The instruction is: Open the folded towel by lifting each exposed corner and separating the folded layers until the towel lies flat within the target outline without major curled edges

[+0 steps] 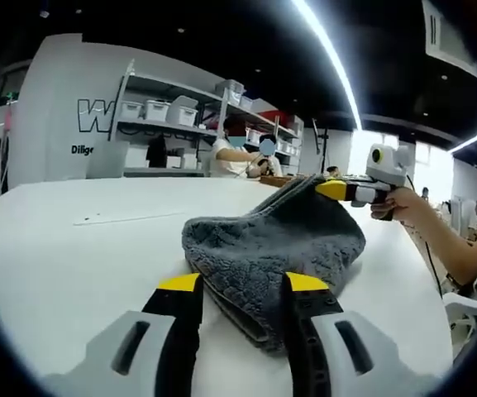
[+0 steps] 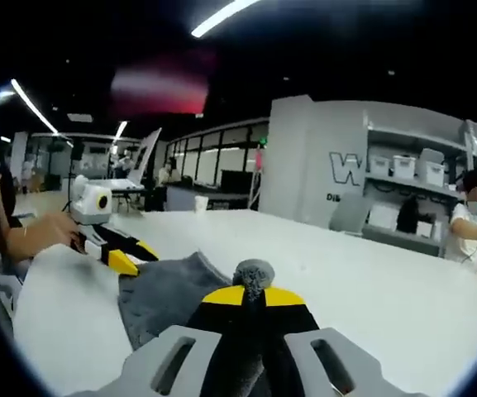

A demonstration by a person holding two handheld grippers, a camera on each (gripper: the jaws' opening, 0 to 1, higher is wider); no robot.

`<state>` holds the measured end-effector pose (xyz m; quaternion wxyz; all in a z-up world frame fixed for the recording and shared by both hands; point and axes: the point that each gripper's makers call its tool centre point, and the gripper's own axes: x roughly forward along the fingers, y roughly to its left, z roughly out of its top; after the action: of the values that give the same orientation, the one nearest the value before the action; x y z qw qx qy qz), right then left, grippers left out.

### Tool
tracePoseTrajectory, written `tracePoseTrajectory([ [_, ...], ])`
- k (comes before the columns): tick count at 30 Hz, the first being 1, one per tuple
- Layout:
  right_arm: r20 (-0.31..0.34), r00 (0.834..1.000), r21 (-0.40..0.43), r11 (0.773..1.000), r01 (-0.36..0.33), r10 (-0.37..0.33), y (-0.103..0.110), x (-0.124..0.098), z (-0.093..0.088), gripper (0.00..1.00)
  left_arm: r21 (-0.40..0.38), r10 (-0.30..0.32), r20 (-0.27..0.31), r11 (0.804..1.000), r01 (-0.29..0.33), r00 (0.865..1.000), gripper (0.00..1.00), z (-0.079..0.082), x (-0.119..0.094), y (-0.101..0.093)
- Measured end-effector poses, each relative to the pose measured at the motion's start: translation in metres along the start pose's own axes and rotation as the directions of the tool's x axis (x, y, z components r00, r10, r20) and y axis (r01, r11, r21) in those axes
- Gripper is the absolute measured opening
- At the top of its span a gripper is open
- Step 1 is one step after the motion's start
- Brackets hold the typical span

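Note:
A grey folded towel (image 1: pixel 279 236) lies on the white table (image 1: pixel 64 265). My left gripper (image 1: pixel 243 283) is open at the towel's near folded edge, one yellow-tipped jaw on either side of the fabric. At the far right, my right gripper (image 1: pixel 337 189) holds the towel's far corner raised off the table. In the right gripper view, my right gripper (image 2: pixel 253 295) is shut on a tuft of grey towel (image 2: pixel 255 273) that pokes up above its tips. The rest of the towel (image 2: pixel 172 294) spreads to the left, with the left gripper (image 2: pixel 131 256) at its far edge.
A thin dark line (image 1: pixel 131 218) runs across the table left of the towel. A hand (image 1: pixel 403 207) holds the right gripper. Shelves with white bins (image 1: pixel 172 112) and seated people (image 1: pixel 242 153) stand behind the table. Bare tabletop (image 2: pixel 370 289) stretches to the right.

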<state>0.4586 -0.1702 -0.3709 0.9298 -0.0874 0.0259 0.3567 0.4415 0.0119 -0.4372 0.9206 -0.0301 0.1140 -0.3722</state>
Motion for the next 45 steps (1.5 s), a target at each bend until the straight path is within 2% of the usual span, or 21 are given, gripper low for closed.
tracePoseTrajectory([
  [2, 0.018, 1.000, -0.047, 0.999, -0.019, 0.020, 0.007, -0.003, 0.008, 0.00, 0.023, 0.025, -0.003, 0.999, -0.025, 1.000, 0.36, 0.001, -0.002, 0.003],
  [3, 0.024, 0.999, -0.054, 0.998, -0.024, 0.025, 0.009, -0.004, 0.010, 0.00, 0.060, 0.045, -0.012, 0.997, -0.044, 0.999, 0.37, 0.000, -0.003, 0.006],
  [6, 0.081, 0.992, -0.143, 0.986, -0.089, 0.101, 0.027, -0.008, 0.026, 0.00, 0.084, 0.048, -0.018, 0.995, -0.047, 0.999, 0.38, 0.001, -0.003, 0.002],
  [11, 0.070, 0.988, -0.273, 0.955, -0.116, 0.140, 0.044, -0.013, 0.035, 0.00, 0.080, 0.044, -0.014, 0.996, -0.043, 0.999, 0.38, 0.002, -0.003, 0.001],
  [15, 0.093, 0.977, -0.291, 0.944, -0.156, 0.190, 0.057, -0.019, 0.042, 0.00, 0.086, 0.048, -0.013, 0.995, -0.046, 0.999, 0.38, 0.004, -0.005, 0.000],
  [22, 0.133, 0.948, -0.354, 0.908, -0.226, 0.288, 0.077, -0.033, 0.050, 0.00, 0.102, 0.062, -0.013, 0.993, -0.060, 0.998, 0.38, 0.006, -0.008, 0.001],
  [25, 0.132, 0.940, -0.369, 0.896, -0.248, 0.315, 0.084, -0.039, 0.050, 0.00, 0.109, 0.066, -0.015, 0.992, -0.064, 0.998, 0.38, 0.006, -0.008, 0.001],
  [31, 0.104, 0.921, -0.424, 0.855, -0.299, 0.374, 0.101, -0.047, 0.047, 0.00, 0.153, 0.089, -0.041, 0.985, -0.082, 0.995, 0.39, 0.002, -0.007, 0.001],
  [32, 0.094, 0.914, -0.442, 0.839, -0.318, 0.395, 0.106, -0.050, 0.047, 0.00, 0.152, 0.088, -0.039, 0.985, -0.081, 0.995, 0.38, 0.003, -0.006, 0.000],
  [34, 0.091, 0.909, -0.453, 0.830, -0.326, 0.407, 0.110, -0.052, 0.047, 0.00, 0.156, 0.090, -0.039, 0.984, -0.083, 0.995, 0.39, 0.003, -0.006, -0.001],
  [35, 0.084, 0.903, -0.461, 0.820, -0.339, 0.420, 0.115, -0.054, 0.047, 0.00, 0.171, 0.098, -0.042, 0.981, -0.089, 0.994, 0.39, 0.003, -0.006, -0.001],
  [37, 0.085, 0.892, -0.450, 0.816, -0.363, 0.444, 0.121, -0.057, 0.048, 0.00, 0.212, 0.122, -0.051, 0.971, -0.109, 0.991, 0.40, 0.003, -0.007, 0.001],
  [39, 0.070, 0.879, -0.462, 0.797, -0.390, 0.471, 0.130, -0.059, 0.046, 0.00, 0.226, 0.128, -0.053, 0.968, -0.113, 0.990, 0.41, 0.003, -0.008, -0.001],
  [41, 0.047, 0.864, -0.484, 0.768, -0.420, 0.502, 0.140, -0.063, 0.044, 0.00, 0.239, 0.130, -0.054, 0.964, -0.114, 0.990, 0.40, 0.004, -0.010, -0.002],
  [45, 0.040, 0.837, -0.506, 0.734, -0.454, 0.546, 0.153, -0.070, 0.047, 0.00, 0.278, 0.141, -0.044, 0.953, -0.123, 0.989, 0.42, 0.009, -0.014, -0.004],
])
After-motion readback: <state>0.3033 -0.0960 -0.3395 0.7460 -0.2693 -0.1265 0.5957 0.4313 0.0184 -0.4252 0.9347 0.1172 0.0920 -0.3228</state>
